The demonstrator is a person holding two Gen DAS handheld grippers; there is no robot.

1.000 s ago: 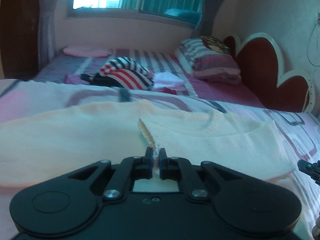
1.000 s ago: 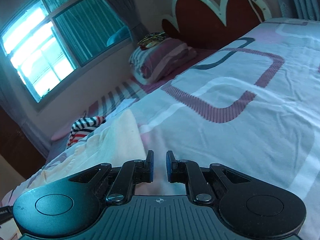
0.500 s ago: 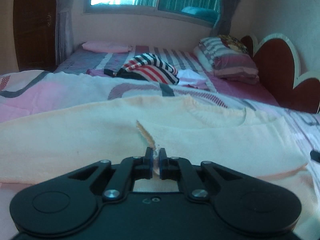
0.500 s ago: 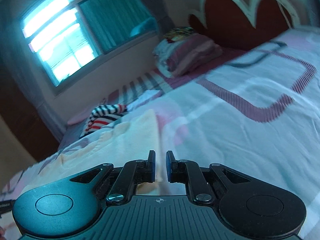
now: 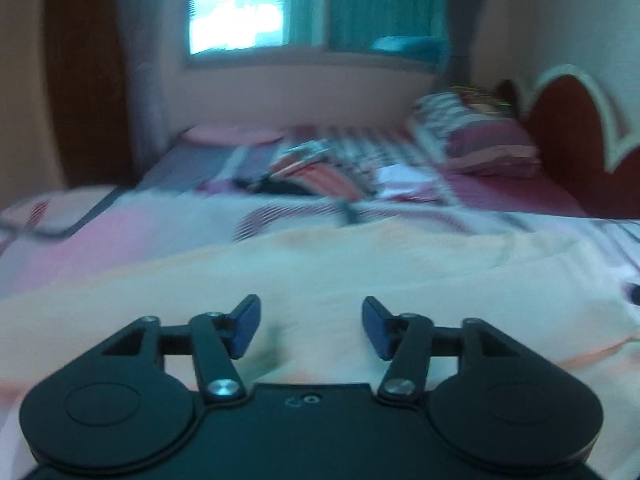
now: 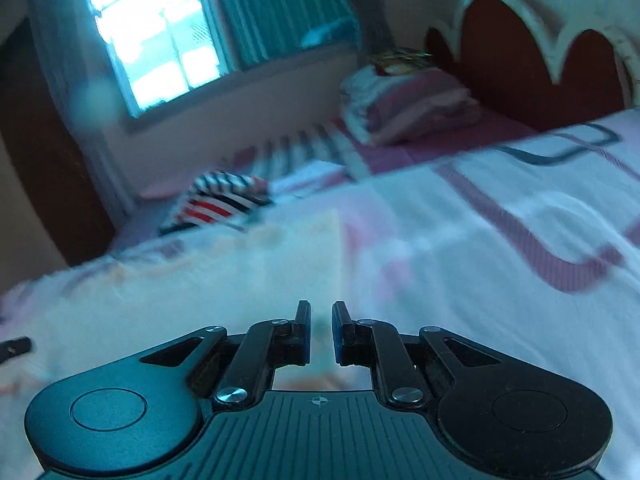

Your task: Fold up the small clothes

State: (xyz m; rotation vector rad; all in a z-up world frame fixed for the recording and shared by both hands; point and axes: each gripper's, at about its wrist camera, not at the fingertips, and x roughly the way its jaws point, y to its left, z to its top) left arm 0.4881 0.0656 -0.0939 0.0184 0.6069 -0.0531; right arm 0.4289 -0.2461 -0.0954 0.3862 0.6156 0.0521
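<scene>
Left gripper point(image 5: 310, 326): fingers spread wide, holding nothing, over sweater point(image 5: 360, 272). Right gripper point(image 6: 321, 330): fingers narrowly parted, holding nothing.

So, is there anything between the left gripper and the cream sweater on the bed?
Nothing visible. The left gripper is open right above the cream sweater, with only bare knit between its fingers. The striped clothes lie well beyond the sweater, not in the path. The picture is blurred, so small things could be missed.

Left gripper point(image 5: 311, 326) spread wide above cream garment point(image 5: 320, 272), nothing held, striped clothes point(image 5: 316, 168) beyond, blurred
</scene>
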